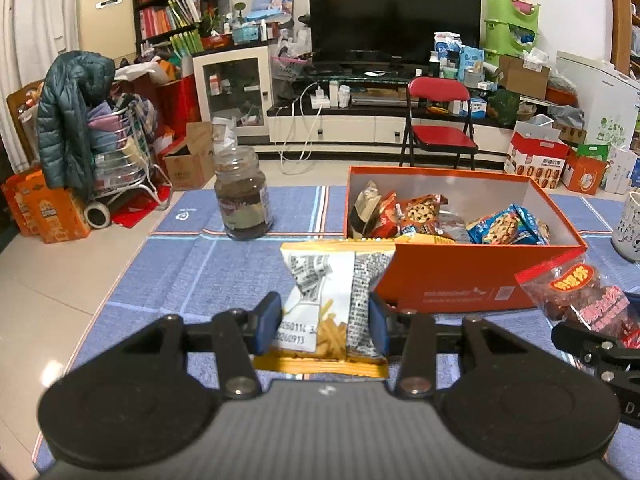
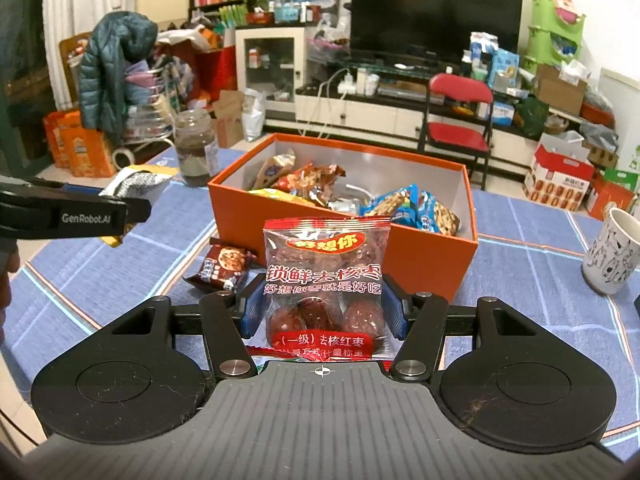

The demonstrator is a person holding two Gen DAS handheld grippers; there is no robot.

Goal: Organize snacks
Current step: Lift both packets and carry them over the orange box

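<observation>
My left gripper [image 1: 324, 326] is shut on a yellow and white fries snack packet [image 1: 334, 300], held above the blue cloth in front of the orange box [image 1: 460, 280]. My right gripper [image 2: 323, 314] is shut on a clear red packet of red dates [image 2: 324, 280], held upright before the same orange box [image 2: 420, 248]. The box holds several snack packets [image 1: 496, 228]. A brown cookie packet [image 2: 224, 266] lies on the cloth left of the right gripper. The dates packet also shows in the left wrist view [image 1: 576, 292], and the left gripper shows in the right wrist view [image 2: 80, 212].
A dark glass jar [image 1: 243, 200] stands on the blue cloth [image 1: 180, 272] left of the box. A white patterned mug [image 2: 610, 252] stands at the right. A red folding chair [image 1: 440, 120] and a TV stand are beyond the table.
</observation>
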